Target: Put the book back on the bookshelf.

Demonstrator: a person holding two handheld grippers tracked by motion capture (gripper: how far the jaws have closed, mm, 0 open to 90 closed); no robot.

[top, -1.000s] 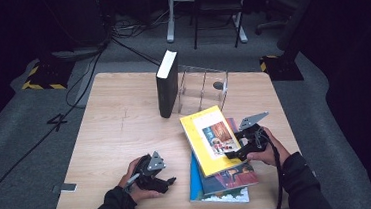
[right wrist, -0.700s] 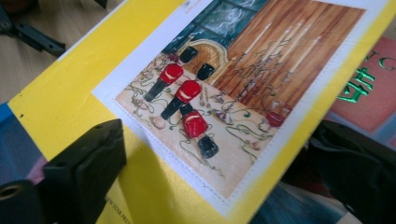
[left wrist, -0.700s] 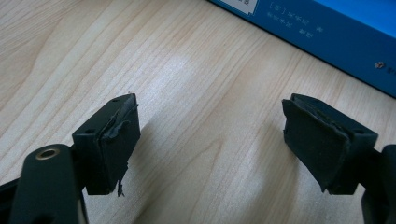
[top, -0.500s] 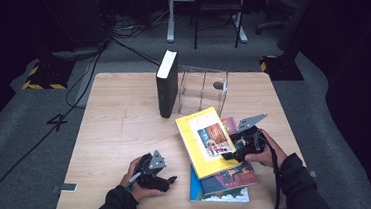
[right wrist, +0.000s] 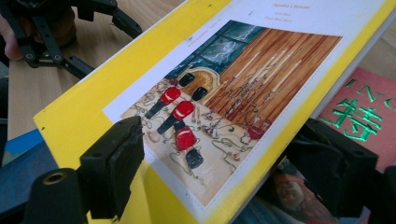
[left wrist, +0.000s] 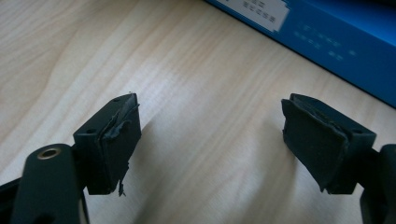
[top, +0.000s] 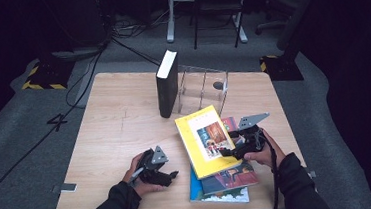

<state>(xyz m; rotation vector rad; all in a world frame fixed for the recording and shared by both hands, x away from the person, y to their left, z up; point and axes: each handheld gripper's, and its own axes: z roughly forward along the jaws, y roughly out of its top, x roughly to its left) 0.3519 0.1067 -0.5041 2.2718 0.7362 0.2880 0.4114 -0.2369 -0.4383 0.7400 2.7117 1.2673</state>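
Note:
My right gripper (top: 231, 151) (right wrist: 224, 149) is shut on the right edge of a yellow book (top: 205, 142) (right wrist: 154, 70) with a picture on its cover. One jaw lies on the cover and the other under it, and the jaws have just been closing on that edge. The book hangs tilted above a stack of books (top: 227, 184) at the table's front right. My left gripper (top: 169, 176) (left wrist: 210, 121) rests low on the bare wood left of the stack, open, with nothing between its jaws. A blue book (left wrist: 336, 37) lies just beyond it.
A thick black book (top: 167, 83) stands upright at the back middle of the wooden table (top: 115, 130), against a clear rack (top: 205, 88). A red book (top: 230, 123) (right wrist: 369, 112) lies under the yellow one. Chairs and cables lie beyond the far edge.
The yellow book has shifted slightly left and lower in the right gripper's hold. The left gripper has barely moved.

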